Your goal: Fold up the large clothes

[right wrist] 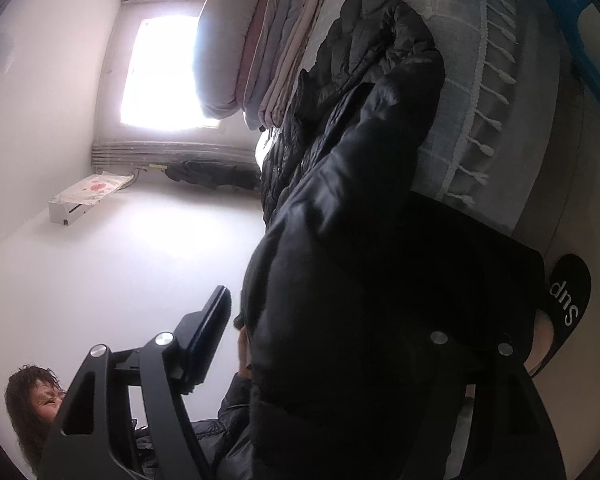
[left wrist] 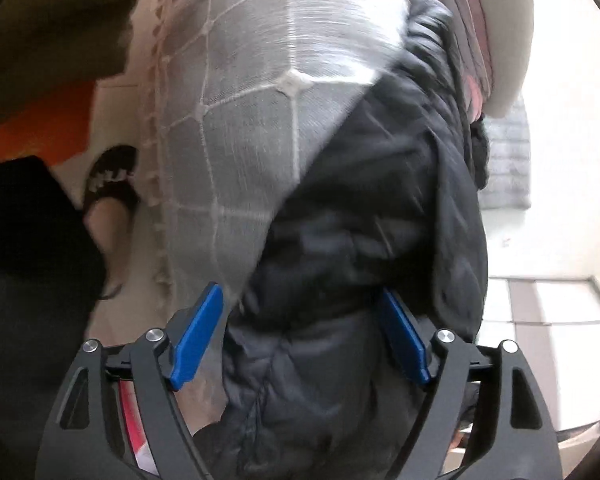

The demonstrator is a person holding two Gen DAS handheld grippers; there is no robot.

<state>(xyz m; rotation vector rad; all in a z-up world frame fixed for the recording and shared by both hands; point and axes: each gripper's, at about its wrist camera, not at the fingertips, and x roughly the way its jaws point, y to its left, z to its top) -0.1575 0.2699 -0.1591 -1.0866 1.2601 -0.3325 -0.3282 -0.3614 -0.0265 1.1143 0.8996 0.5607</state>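
Note:
A black quilted puffer jacket lies on a bed covered by a grey-white checked blanket with tassels. My left gripper stands wide open, its blue pads either side of a bulging fold of the jacket. In the right wrist view the jacket drapes over the bed edge and fills the space between the fingers of my right gripper. The left finger shows, spread wide; the right finger is hidden behind the jacket.
Folded pink and grey quilts and a pillow are stacked at the bed's far side. A foot in a black slide sandal stands on the pale floor beside the bed; it also shows in the right wrist view. A bright window is beyond.

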